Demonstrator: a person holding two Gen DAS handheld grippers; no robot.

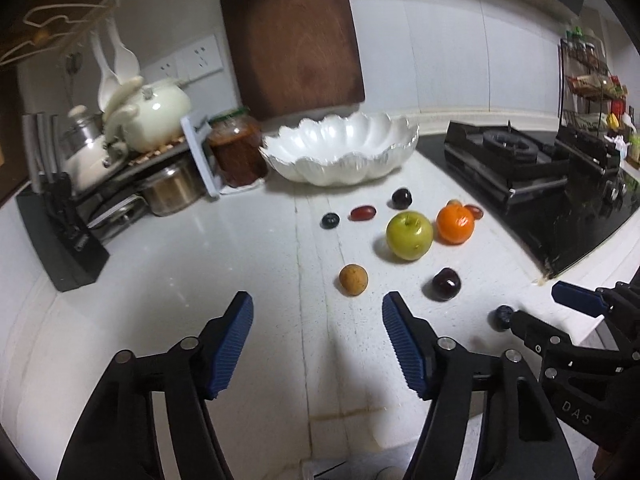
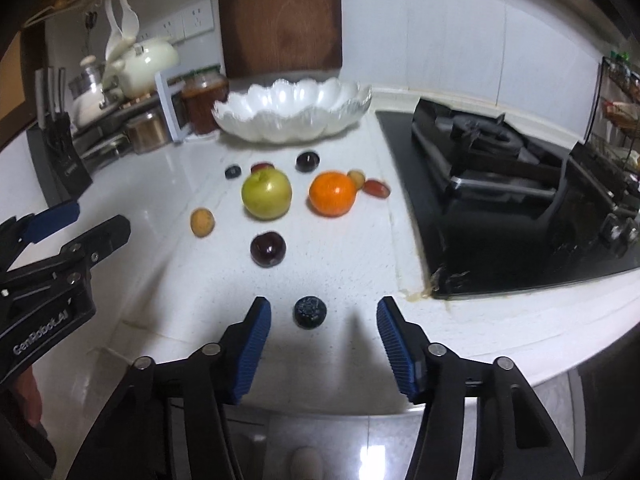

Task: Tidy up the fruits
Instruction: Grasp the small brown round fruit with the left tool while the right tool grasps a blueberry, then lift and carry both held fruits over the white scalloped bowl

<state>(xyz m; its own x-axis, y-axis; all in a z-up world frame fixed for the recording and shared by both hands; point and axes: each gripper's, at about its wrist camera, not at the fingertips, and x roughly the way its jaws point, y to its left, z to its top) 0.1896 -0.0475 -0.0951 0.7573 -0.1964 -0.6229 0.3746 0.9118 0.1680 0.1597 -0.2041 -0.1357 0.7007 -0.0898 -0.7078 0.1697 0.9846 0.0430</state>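
Loose fruit lies on the white counter in front of a white scalloped bowl (image 1: pixel 340 148) (image 2: pixel 292 112): a green apple (image 1: pixel 409 235) (image 2: pixel 266 194), an orange (image 1: pixel 455 224) (image 2: pixel 332 193), a dark plum (image 1: pixel 446 284) (image 2: pixel 267 249), a tan longan (image 1: pixel 353 279) (image 2: pixel 202 222), grapes and small dark berries. My left gripper (image 1: pixel 318 298) (image 2: pixel 100 216) stands open just short of the longan, nothing between its fingers. My right gripper (image 2: pixel 323 304) (image 1: pixel 534 304) is open with a blueberry (image 2: pixel 309 311) (image 1: pixel 502 317) between its fingertips; the pads stay apart from it.
A black gas stove (image 2: pixel 500 184) fills the right side of the counter. A knife block (image 1: pixel 60 232), pots, a kettle and a red jar (image 1: pixel 238 152) crowd the left back. A wooden cutting board (image 1: pixel 292 36) leans on the wall behind the bowl.
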